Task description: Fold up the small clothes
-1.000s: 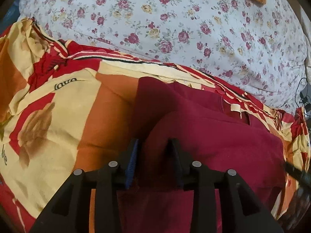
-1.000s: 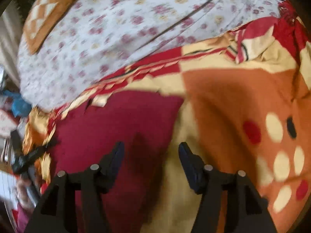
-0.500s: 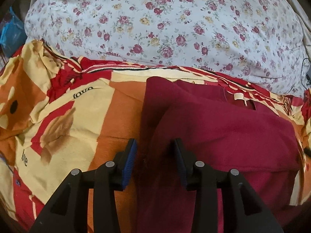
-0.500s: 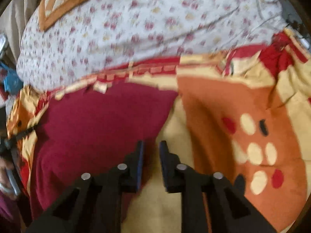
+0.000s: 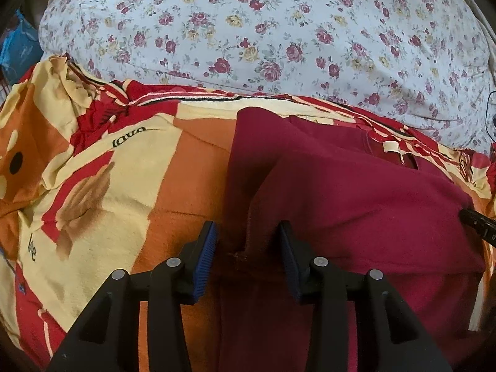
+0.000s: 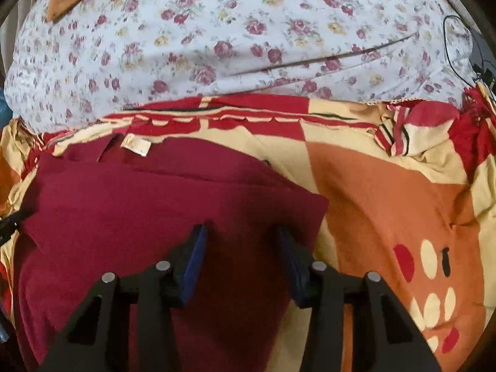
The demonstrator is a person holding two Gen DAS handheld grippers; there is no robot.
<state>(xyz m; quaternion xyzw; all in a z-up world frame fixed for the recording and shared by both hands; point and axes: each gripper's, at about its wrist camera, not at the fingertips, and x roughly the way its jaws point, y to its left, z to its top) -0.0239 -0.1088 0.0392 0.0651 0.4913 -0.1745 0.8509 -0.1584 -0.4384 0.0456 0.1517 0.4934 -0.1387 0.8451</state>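
Left wrist view, left to right. Patterned blanket (image 5: 102,186) in orange, cream and red fills 7 to 10 o'clock; black script is printed on it near 10 o'clock. Left gripper (image 5: 246,248) sits at 6 o'clock, fingers (image 5: 206,255) spread apart, released, gripping nothing. The maroon garment (image 5: 356,204) lies flat on the blanket from centre toward 3 o'clock. Its folded left edge runs down into the gap between the fingers; a small frayed corner sits just ahead of the gap, touching neither pad as far as can be seen. A cream label (image 5: 391,147) shows at the neckline near 2 o'clock. A black gripper part enters the frame edge at 3 o'clock. The floral sheet (image 5: 263,37) spans 10 to 2 o'clock beyond the blanket.

Right wrist view, left to right. The garment (image 6: 155,204) covers 7 to 11 o'clock and the centre, label (image 6: 136,147) at 11 o'clock. Right gripper (image 6: 238,248) sits at 6 o'clock, fingers (image 6: 193,257) apart, released, both tips over the maroon cloth, near its right corner at 1 o'clock of the gap. Whether the tips press the cloth cannot be told. The blanket (image 6: 387,217) continues to 3 o'clock with cream and red dots at 4 o'clock. The floral sheet (image 6: 232,37) lies across the top; a black cable (image 6: 458,43) lies at 2 o'clock.
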